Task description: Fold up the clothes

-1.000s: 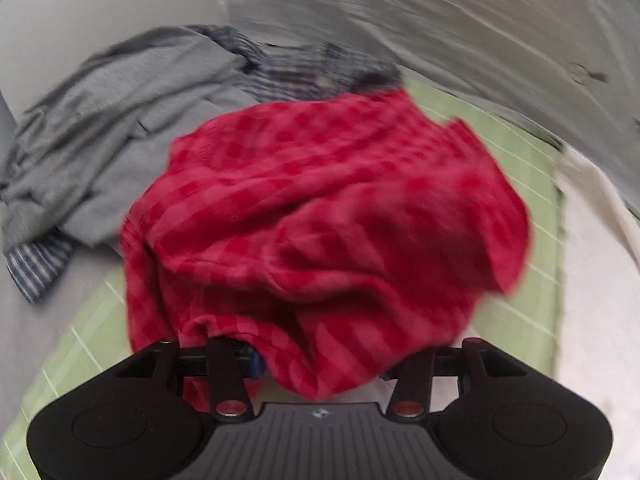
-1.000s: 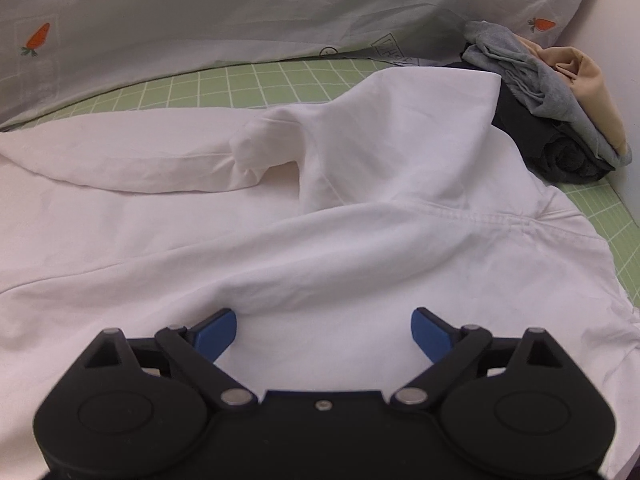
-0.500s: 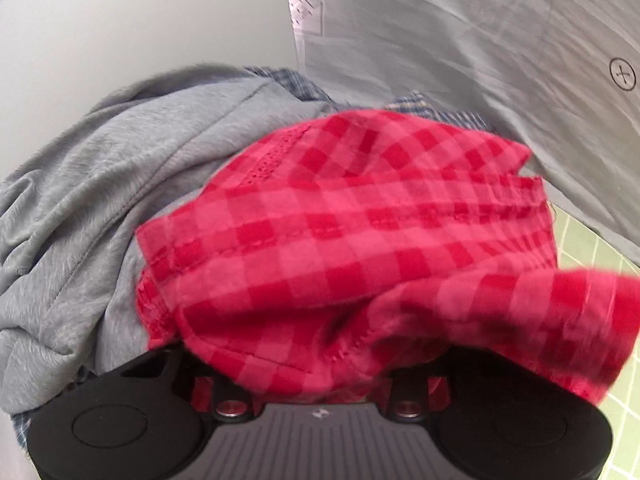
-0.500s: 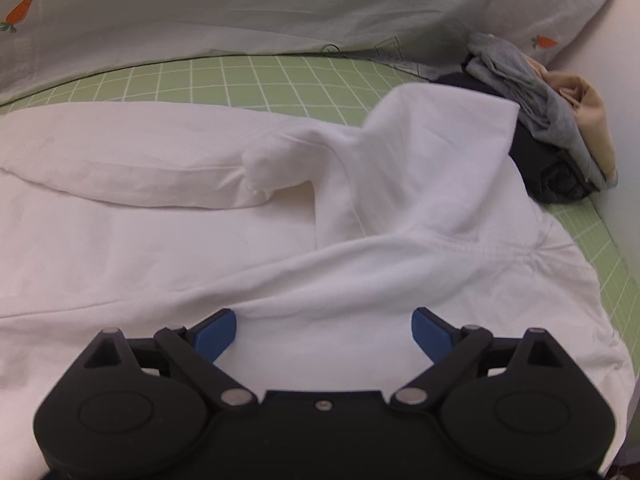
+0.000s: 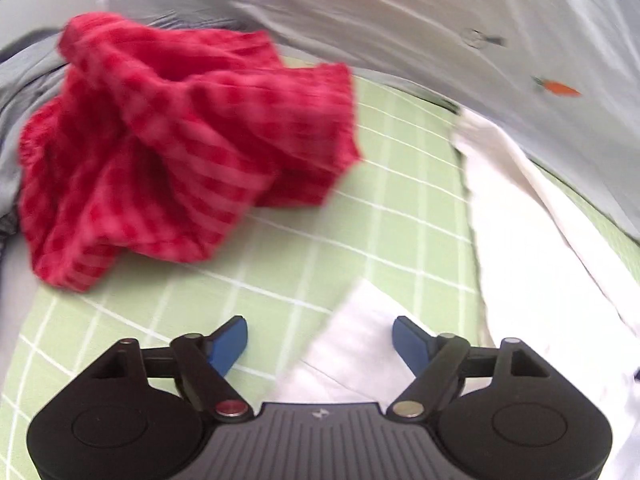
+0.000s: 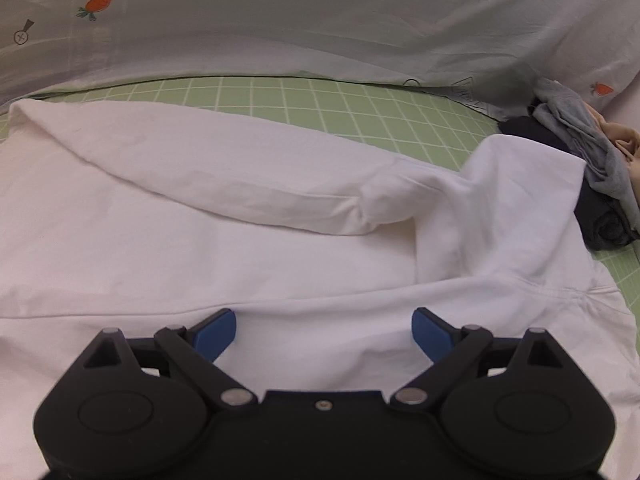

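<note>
red checked cloth (image 5: 172, 160) dropped out of the left gripper (image 5: 320, 340), now crumpled on the green mat (image 5: 360, 216); jaws opening, empty. right gripper (image 6: 324, 330) spread wide over the white shirt (image 6: 280, 240).

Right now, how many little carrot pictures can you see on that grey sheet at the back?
2 in the right wrist view: one carrot upper left, another far right by the clothes pile. Folds may hide more.

No readable text; only carrot prints (image 6: 98, 2) on the grey sheet (image 6: 360, 20).
</note>
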Tool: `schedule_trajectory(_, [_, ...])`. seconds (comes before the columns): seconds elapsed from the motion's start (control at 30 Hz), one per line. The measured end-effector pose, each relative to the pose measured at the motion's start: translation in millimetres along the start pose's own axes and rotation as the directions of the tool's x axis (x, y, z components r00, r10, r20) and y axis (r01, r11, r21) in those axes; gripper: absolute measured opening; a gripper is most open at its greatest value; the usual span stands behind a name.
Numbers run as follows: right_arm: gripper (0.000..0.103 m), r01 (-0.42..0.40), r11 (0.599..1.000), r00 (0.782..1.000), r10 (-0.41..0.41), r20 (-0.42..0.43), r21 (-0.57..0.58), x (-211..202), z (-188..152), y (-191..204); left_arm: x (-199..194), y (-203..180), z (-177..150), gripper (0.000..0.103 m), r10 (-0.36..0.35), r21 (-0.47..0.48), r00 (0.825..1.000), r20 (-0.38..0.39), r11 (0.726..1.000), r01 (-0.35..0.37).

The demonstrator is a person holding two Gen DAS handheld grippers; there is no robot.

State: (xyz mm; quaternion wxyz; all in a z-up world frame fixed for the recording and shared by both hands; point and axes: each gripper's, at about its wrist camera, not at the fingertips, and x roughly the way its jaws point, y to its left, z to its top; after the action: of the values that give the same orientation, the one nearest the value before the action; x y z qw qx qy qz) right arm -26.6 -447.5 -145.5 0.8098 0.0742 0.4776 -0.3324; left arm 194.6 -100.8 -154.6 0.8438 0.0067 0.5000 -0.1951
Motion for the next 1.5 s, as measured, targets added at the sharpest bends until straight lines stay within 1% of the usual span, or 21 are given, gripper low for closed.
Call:
schedule_trajectory(0.17, [0.096,-0.016,1.000,1.000,0.016,0.001,0.010,-1,-1,-1,1,-17,-4,0.080,-0.061,0.105,0.998,-0.013,0.993,0.062])
schedule_trajectory(0.2, [0.096,-0.016,1.000,1.000,0.016,0.001,0.015,-1,-2,-2,1,-20,-5,0.077,-0.052,0.114,0.999,-0.007,0.992,0.052])
schedule_trajectory(0.23, [0.096,-0.015,1.000,1.000,0.015,0.001,0.020,-2,-2,-3,0,-25,-7,0.063,-0.024,0.136,1.000,0.004,0.990,0.023])
schedule_trajectory(0.27, [0.096,-0.014,1.000,1.000,0.014,0.001,0.024,-2,-3,-4,-1,-27,-7,0.054,0.017,0.162,1.000,0.020,0.987,-0.020])
schedule_trajectory(0.3, [0.096,-0.013,1.000,1.000,0.013,0.001,0.029,-2,-3,-5,-1,-27,-7,0.038,0.039,0.154,0.999,0.027,0.987,-0.043])
schedule_trajectory(0.4, [0.096,-0.010,0.999,1.000,0.010,-0.002,0.046,-2,-5,-7,-4,-21,-3,0.026,0.083,0.097,0.996,0.040,0.991,-0.087])
schedule_trajectory(0.43, [0.096,-0.010,0.999,1.000,0.010,-0.003,0.049,-2,-5,-8,-5,-19,-2,0.012,0.107,0.073,0.993,0.043,0.991,-0.110])
schedule_trajectory(0.47, [0.096,-0.008,0.999,1.000,0.008,-0.002,0.049,-2,-5,-8,-6,-17,-1,0.006,0.132,0.050,0.990,0.045,0.990,-0.134])
schedule_trajectory(0.5, [0.096,-0.006,0.999,1.000,0.006,-0.002,0.048,-2,-5,-8,-7,-13,0,0.006,0.166,0.036,0.985,0.051,0.985,-0.168])
schedule_trajectory(0.6, [0.096,0.000,0.999,1.000,0.000,0.005,0.046,-4,-5,-9,-9,6,1,0.005,0.275,-0.030,0.960,0.059,0.961,-0.274])
schedule_trajectory(0.67, [0.096,0.000,0.999,1.000,-0.001,0.007,0.051,-4,-4,-11,-14,26,1,0.001,0.343,-0.082,0.938,0.049,0.937,-0.338])
schedule_trajectory(0.73, [0.096,-0.001,0.999,1.000,0.001,0.007,0.053,-3,-4,-12,-14,45,-1,0.001,0.485,-0.085,0.874,0.027,0.872,-0.482])
schedule_trajectory(0.77, [0.096,-0.003,0.999,1.000,0.003,0.006,0.051,-3,-4,-11,-16,59,-3,0.001,0.531,-0.097,0.847,0.015,0.844,-0.528])
schedule_trajectory(0.8, [0.096,-0.005,0.999,1.000,0.004,0.006,0.048,-2,-4,-10,-21,72,-4,0.001,0.530,-0.125,0.848,-0.003,0.841,-0.527])
schedule_trajectory(0.9, [0.096,-0.018,0.999,1.000,0.018,0.011,0.031,-1,-3,-4,-40,99,-3,0.003,0.391,-0.221,0.920,-0.023,0.896,-0.386])
schedule_trajectory(0.97, [0.096,-0.023,1.000,1.000,0.023,0.020,0.019,2,-1,1,-49,100,-2,0.004,0.323,-0.264,0.946,-0.023,0.911,-0.317])
schedule_trajectory(1.1, [0.096,-0.028,0.999,0.999,0.027,0.036,0.018,11,9,7,-46,64,1,0.021,0.172,-0.204,0.985,-0.017,0.964,-0.172])
schedule_trajectory(1.23, [0.095,-0.054,0.992,0.997,0.046,0.069,0.116,13,26,-3,-31,12,11,0.029,0.057,-0.120,0.998,-0.031,0.991,-0.061])
schedule_trajectory(1.33, [0.095,-0.084,0.974,0.995,0.070,0.071,0.209,19,40,-16,-19,-26,15,0.034,-0.046,-0.086,0.998,-0.039,0.995,0.043])
schedule_trajectory(1.4, [0.094,-0.140,0.926,0.990,0.134,0.041,0.351,34,44,-28,-8,-45,21,0.034,-0.102,-0.079,0.993,-0.057,0.992,0.098])
schedule_trajectory(1.5, [0.093,-0.218,0.800,0.968,0.250,0.020,0.559,57,49,-45,17,-75,32,0.039,-0.162,-0.062,0.983,-0.087,0.986,0.157])
